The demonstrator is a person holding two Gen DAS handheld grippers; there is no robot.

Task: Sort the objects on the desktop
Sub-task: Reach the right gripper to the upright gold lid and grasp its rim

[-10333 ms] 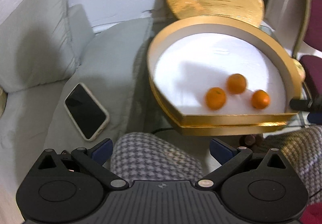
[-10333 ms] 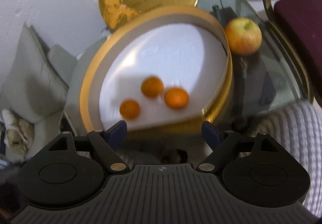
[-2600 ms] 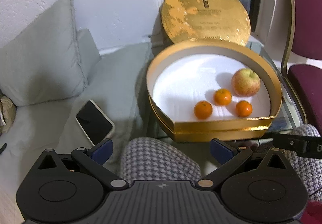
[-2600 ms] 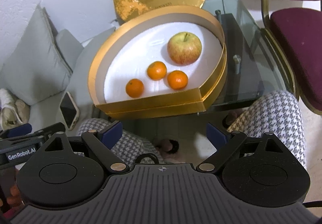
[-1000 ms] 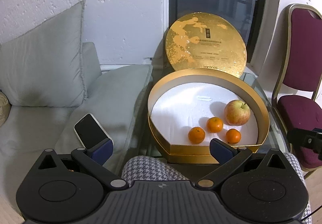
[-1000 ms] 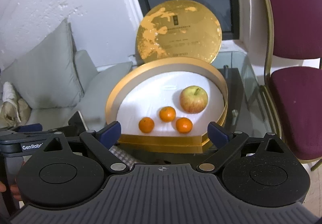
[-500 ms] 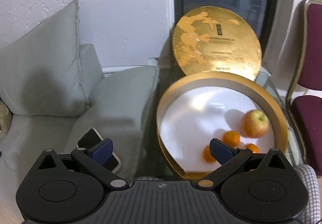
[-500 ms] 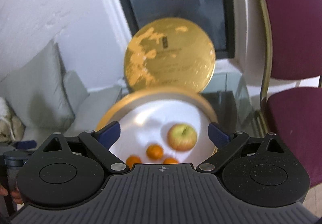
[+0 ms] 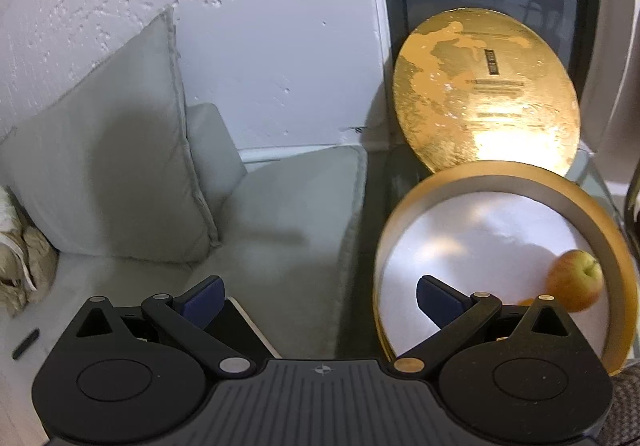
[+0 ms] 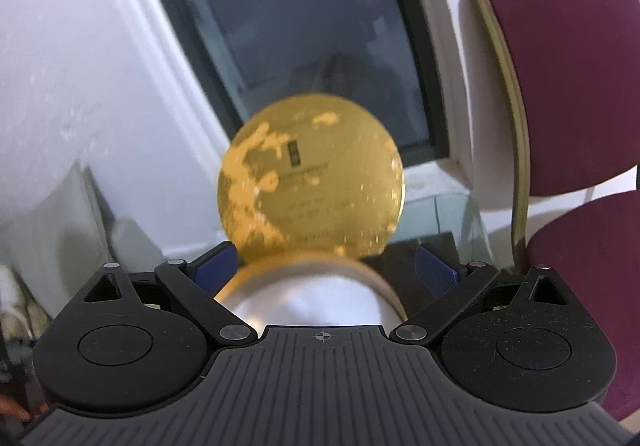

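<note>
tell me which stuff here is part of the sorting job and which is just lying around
Part of the job: gold box, its lid, apple.

Lying about: grey cushion, phone, maroon chair.

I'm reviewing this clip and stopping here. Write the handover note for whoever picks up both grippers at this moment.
Left gripper: open, empty, raised over the sofa edge.
Right gripper: open, empty, aimed at the gold lid, which stands upright behind the box.
Gold box: open on the glass table; the apple lies inside near its right wall, with a sliver of orange fruit showing beside it.
Done: apple boxed.
Left: the lid is still off. A phone lies on the sofa, partly hidden.
</note>
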